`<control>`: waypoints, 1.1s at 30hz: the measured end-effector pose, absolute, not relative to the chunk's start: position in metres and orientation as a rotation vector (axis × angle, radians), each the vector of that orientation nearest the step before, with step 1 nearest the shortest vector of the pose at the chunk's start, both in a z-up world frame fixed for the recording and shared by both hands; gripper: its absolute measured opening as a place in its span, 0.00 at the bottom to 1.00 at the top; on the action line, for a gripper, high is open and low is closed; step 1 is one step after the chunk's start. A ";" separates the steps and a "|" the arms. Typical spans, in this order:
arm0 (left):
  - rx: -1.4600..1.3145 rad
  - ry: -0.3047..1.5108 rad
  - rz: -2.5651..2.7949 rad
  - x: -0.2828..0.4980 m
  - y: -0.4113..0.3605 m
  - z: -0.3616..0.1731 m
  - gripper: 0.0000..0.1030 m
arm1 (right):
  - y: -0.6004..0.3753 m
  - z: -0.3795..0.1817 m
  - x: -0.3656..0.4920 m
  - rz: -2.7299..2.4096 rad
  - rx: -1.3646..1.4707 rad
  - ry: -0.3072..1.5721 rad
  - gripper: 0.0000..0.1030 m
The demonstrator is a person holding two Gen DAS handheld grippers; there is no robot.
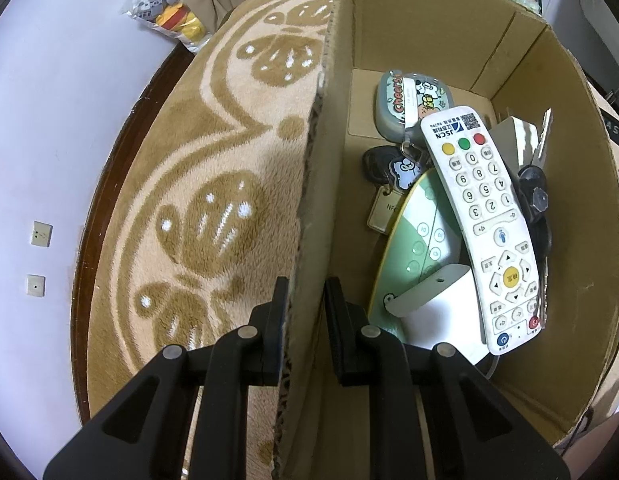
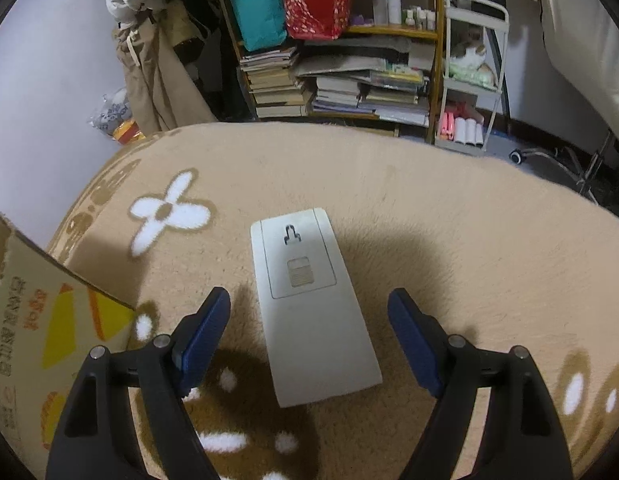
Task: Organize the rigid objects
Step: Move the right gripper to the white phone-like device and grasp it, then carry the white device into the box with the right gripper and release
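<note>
Two grippers at work: the left gripper [image 1: 305,312] has its fingers [image 1: 278,320] pinched tight on the box [image 1: 409,20] wall, one inside, one outside. Inside the box lie a white remote [image 1: 481,224], keys [image 1: 533,192], a grey case [image 1: 405,100] and a green board [image 1: 413,240]. Over on the rug [image 2: 449,208], the right gripper [image 2: 309,340] hangs wide open, holding nothing, a cream remote [image 2: 309,312] face-down between its fingers [image 2: 205,332], near the rug's middle.

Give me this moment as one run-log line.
left gripper: shut on box wall | right gripper: open over remote lying face-down on rug | box: holds another remote, keys
</note>
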State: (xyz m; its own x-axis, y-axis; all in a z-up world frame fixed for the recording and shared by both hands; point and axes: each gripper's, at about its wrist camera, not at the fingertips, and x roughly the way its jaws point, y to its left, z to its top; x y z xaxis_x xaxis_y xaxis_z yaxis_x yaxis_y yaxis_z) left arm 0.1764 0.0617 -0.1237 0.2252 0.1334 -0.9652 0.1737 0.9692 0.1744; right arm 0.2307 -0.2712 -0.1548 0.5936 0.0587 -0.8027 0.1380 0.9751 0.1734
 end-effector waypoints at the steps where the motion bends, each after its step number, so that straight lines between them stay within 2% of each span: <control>1: 0.268 1.349 -0.028 0.177 0.062 -0.124 0.17 | -0.270 -0.157 0.232 -0.044 0.227 0.937 0.82; 3: 0.271 1.349 -0.027 0.178 0.061 -0.125 0.17 | -0.268 -0.160 0.234 -0.043 0.210 0.946 0.75; 4: 0.273 1.349 -0.026 0.178 0.060 -0.126 0.17 | -0.266 -0.161 0.234 -0.036 0.196 0.952 0.68; 6: 0.275 1.349 -0.026 0.179 0.059 -0.127 0.17 | -0.263 -0.162 0.235 -0.039 0.165 0.960 0.64; 7: 0.276 1.350 -0.026 0.179 0.059 -0.127 0.17 | -0.262 -0.161 0.234 -0.037 0.152 0.960 0.54; 8: 0.275 1.350 -0.025 0.179 0.059 -0.127 0.17 | -0.262 -0.160 0.232 -0.033 0.150 0.960 0.50; 22: 0.282 1.349 -0.021 0.180 0.056 -0.127 0.17 | -0.262 -0.120 0.183 -0.037 0.185 0.862 0.50; 33: 0.292 1.346 -0.012 0.178 0.051 -0.127 0.17 | -0.224 -0.076 0.156 0.085 0.226 0.773 0.50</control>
State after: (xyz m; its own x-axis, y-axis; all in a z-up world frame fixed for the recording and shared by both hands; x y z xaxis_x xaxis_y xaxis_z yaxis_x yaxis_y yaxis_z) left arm 0.1780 0.0512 -0.1272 0.2281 0.1589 -0.9606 0.1756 0.9637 0.2011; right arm 0.1559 -0.2241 -0.0757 0.7139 0.1590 -0.6820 0.0065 0.9723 0.2335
